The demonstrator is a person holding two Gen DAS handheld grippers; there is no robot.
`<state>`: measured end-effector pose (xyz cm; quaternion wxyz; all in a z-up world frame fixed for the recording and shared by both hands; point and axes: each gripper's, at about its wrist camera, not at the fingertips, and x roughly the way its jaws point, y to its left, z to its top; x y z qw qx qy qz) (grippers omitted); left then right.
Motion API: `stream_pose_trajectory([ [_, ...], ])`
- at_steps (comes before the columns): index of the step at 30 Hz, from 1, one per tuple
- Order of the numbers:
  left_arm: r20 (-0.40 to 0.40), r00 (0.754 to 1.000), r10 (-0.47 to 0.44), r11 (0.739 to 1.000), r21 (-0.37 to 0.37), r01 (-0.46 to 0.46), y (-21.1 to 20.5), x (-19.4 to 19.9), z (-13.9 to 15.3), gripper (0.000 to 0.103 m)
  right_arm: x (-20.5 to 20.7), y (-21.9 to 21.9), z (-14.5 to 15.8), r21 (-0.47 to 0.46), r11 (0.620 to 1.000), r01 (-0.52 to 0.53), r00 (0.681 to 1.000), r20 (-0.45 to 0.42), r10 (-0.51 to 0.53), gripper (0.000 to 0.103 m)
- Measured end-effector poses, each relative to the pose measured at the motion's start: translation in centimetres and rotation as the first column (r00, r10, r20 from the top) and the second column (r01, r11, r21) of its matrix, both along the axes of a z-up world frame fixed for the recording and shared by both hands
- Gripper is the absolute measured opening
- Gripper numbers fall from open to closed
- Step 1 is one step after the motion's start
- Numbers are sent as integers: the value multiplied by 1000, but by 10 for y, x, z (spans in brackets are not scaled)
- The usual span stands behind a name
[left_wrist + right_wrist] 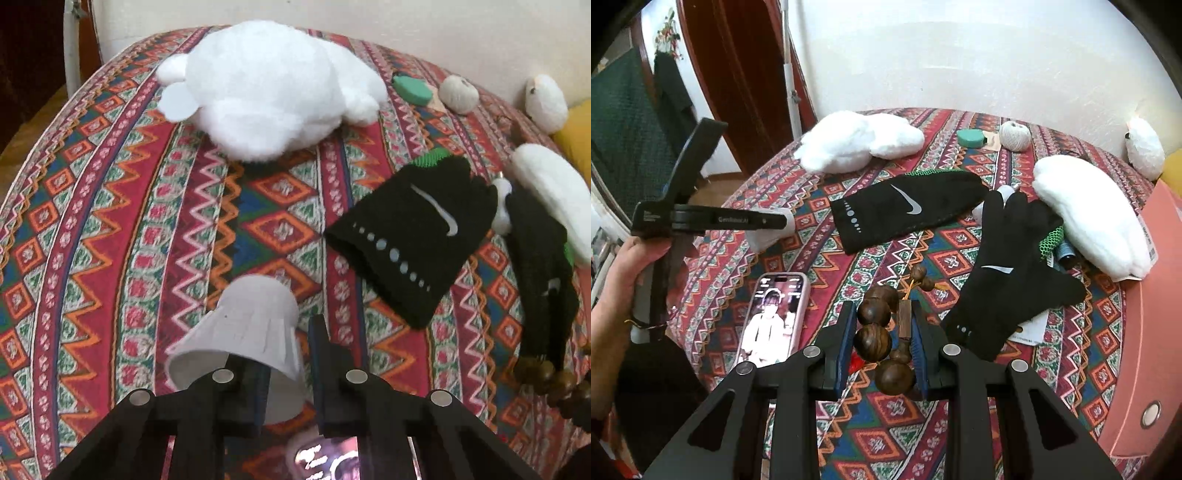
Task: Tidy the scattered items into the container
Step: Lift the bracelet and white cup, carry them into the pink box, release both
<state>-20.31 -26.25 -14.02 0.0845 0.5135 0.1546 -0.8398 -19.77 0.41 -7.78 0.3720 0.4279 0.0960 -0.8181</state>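
Two grippers going at once. My left gripper (pixel 284 354) has its fingers pinching the thin wall of a white paper cup (pixel 240 332), one finger inside the mouth and one outside, so the cup lies tipped on its side with the open end toward me. It's a smooth tapered cone shape with a few pencil-like marks down the side.

My right gripper (pixel 882 347) is clamped on a string of wooden beads (pixel 875 332), big glossy brown balls with dark grain, plus a small rectangular wood piece against the right pad. The rest of the beads trail away ahead of the fingers on an orange cord.

Everything sits on a woven tablecloth (pixel 923 417) with busy red, blue and orange diamonds and zigzags. Ahead of the right gripper lies a flat black knit sleeve (pixel 905 210) with a white swoosh and a row of dots, and to the right of it a black glove (pixel 1008 273) with green mesh trim. Further off are fluffy white cotton lumps (pixel 860 142), a ball of twine (pixel 1015 136) and a green tape measure (pixel 971 138). A phone in a pink case (pixel 775 314) lies just left of my right fingers. The salmon-pink container (pixel 1145 332), smooth and rounded, is off to the far right.
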Motion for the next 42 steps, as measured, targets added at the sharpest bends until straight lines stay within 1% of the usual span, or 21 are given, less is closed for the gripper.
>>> stream_pose_trajectory([
  [2,29,1000,9,1000,11,-10,-3,4,-8,20,4,4,2,-3,1000,0,1000,-3,0,11],
  [3,42,999,19,1000,12,-19,-5,8,-13,32,6,6,3,-8,1000,-2,1000,0,2,6],
  [4,47,998,29,1000,7,-29,-6,10,-18,45,8,8,4,-14,1000,-5,1000,6,5,6],
  [6,46,998,45,999,-5,-45,-9,14,-27,47,11,10,3,-19,1000,-5,1000,13,5,6],
  [10,18,999,49,998,-49,-48,-8,14,-29,57,10,13,-3,-11,1000,-1,1000,23,1,6],
  [13,-7,998,65,996,-61,-65,-10,12,-27,60,7,15,-9,-9,1000,8,999,48,-8,8],
  [14,-22,997,76,995,-57,-77,-14,11,-27,59,5,15,-12,-7,1000,15,998,56,-14,9],
  [15,-32,996,83,995,-49,-85,-17,10,-27,54,4,16,-15,-4,1000,21,998,64,-21,19],
  [16,-40,995,89,995,-40,-91,-19,10,-27,30,2,17,-18,2,1000,31,997,68,-31,37],
  [17,-43,995,89,996,-22,-90,-23,9,-27,17,0,19,-21,8,999,42,997,71,-42,44],
  [18,-52,995,90,996,-5,-90,-25,10,-24,13,-1,20,-24,10,999,49,995,81,-49,51],
  [19,-66,994,92,996,10,-92,-27,12,-22,8,-3,21,-27,12,999,53,994,94,-54,52],
  [23,-93,991,97,994,69,-91,-31,21,-13,5,6,21,-28,-3,1000,1,994,106,0,55],
  [25,-102,990,99,991,104,-89,-33,27,-9,5,16,13,-31,13,998,-67,993,94,66,55],
  [27,-106,990,96,990,118,-84,-31,30,-6,5,26,1,-42,62,990,-128,989,85,123,55],
  [29,-113,990,89,989,125,-75,-27,32,-2,5,32,-12,-59,130,976,-173,983,80,163,42],
  [30,-117,990,84,990,126,-69,-26,33,0,5,34,-18,-70,168,968,-188,981,75,178,27],
  [31,-120,990,79,991,119,-65,-24,34,2,5,34,-22,-79,200,961,-192,981,75,181,20],
  [32,-123,990,74,992,110,-60,-22,35,4,5,35,-22,-83,210,960,-186,982,70,175,20],
  [37,-147,988,50,995,94,-37,-14,46,17,5,34,-2,-58,135,984,-115,993,48,110,20],
  [42,-188,982,17,995,95,1,-1,63,39,5,45,33,-17,52,997,-54,999,1,54,20],
])
